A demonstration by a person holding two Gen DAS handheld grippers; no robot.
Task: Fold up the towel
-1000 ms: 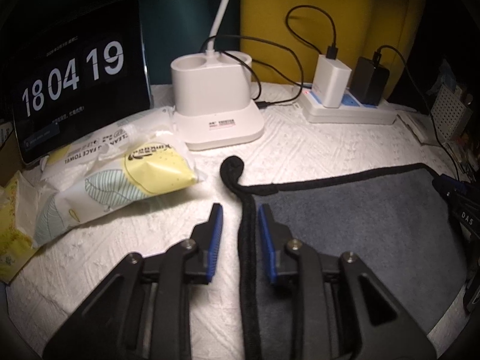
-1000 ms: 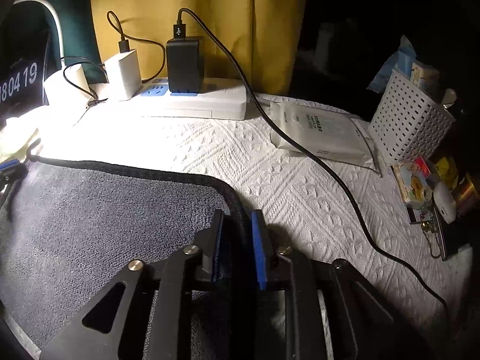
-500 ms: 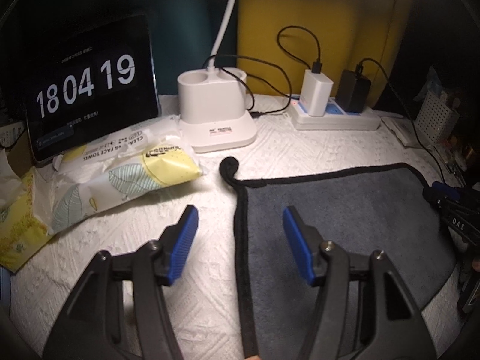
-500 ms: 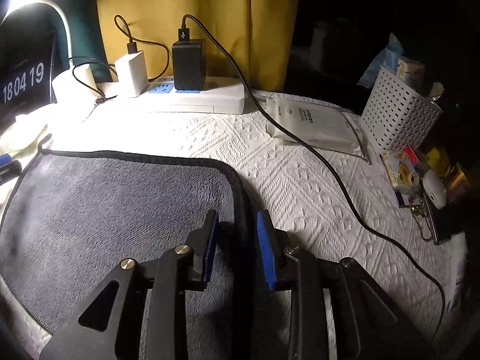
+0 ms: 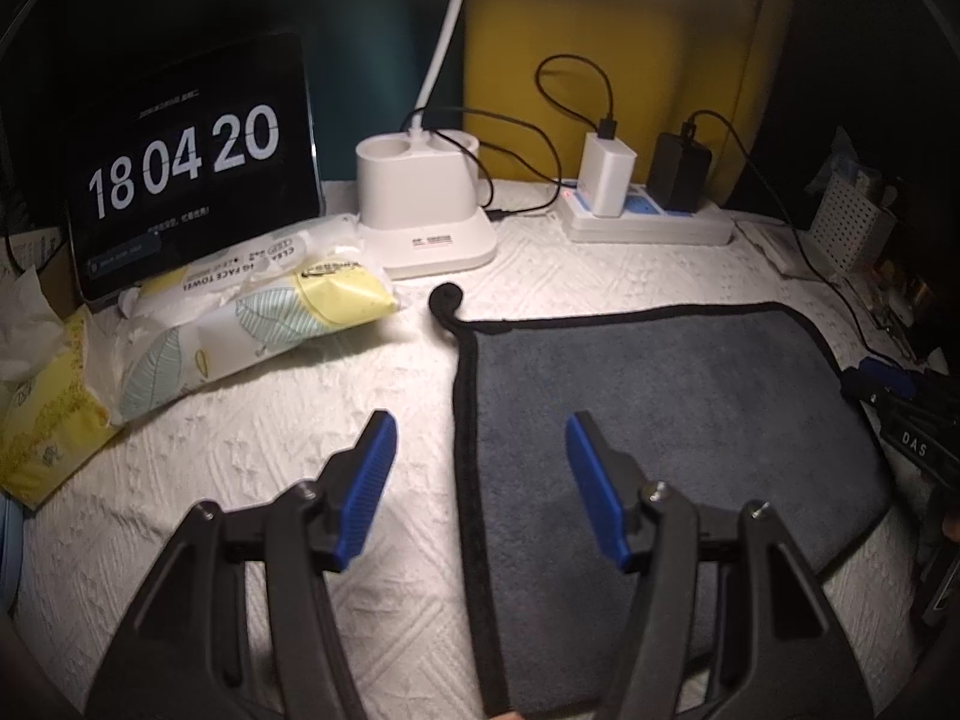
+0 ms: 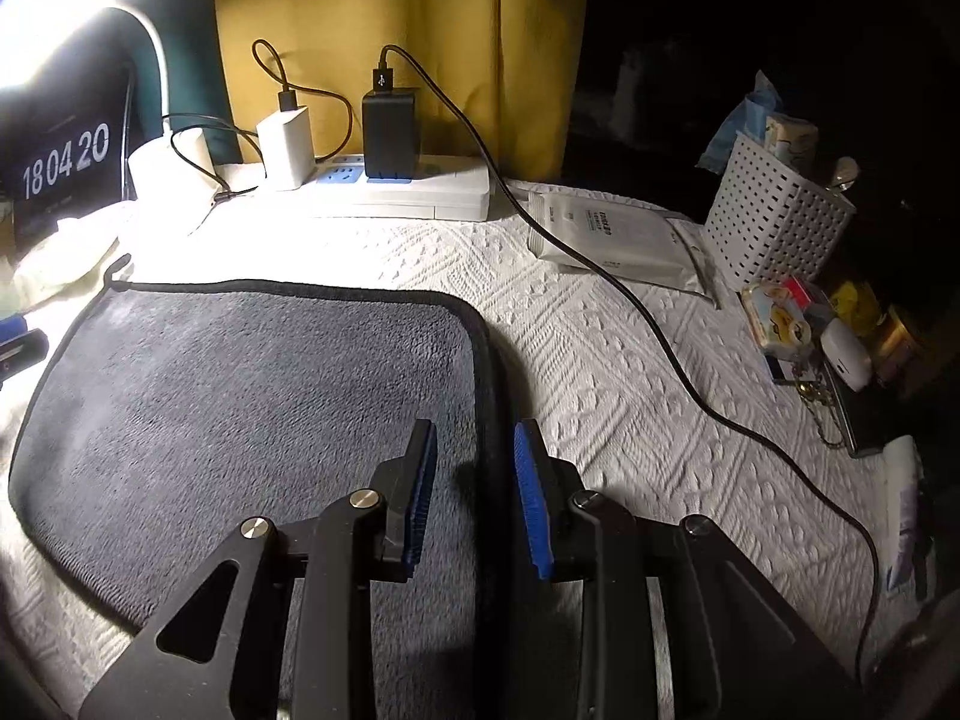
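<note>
A grey towel (image 5: 660,420) with a black hem lies flat on the white textured cloth; it also shows in the right wrist view (image 6: 252,384). My left gripper (image 5: 480,480) is wide open above the towel's left hem, holding nothing. My right gripper (image 6: 471,486) stands partly open astride the towel's right hem, its blue pads apart from the cloth. The right gripper's tip (image 5: 882,375) shows at the towel's right edge in the left wrist view.
A tablet clock (image 5: 186,162), a face-towel pack (image 5: 252,324) and a tissue box (image 5: 42,420) stand at left. A lamp base (image 5: 426,210) and power strip (image 5: 648,222) line the back. A black cable (image 6: 660,330), white pouch (image 6: 618,234), basket (image 6: 780,216) and small items (image 6: 810,324) lie at right.
Both grippers have let go of the towel's hems and pulled back. The left jaws opened wide, the right jaws opened a little. The towel now lies flat.
</note>
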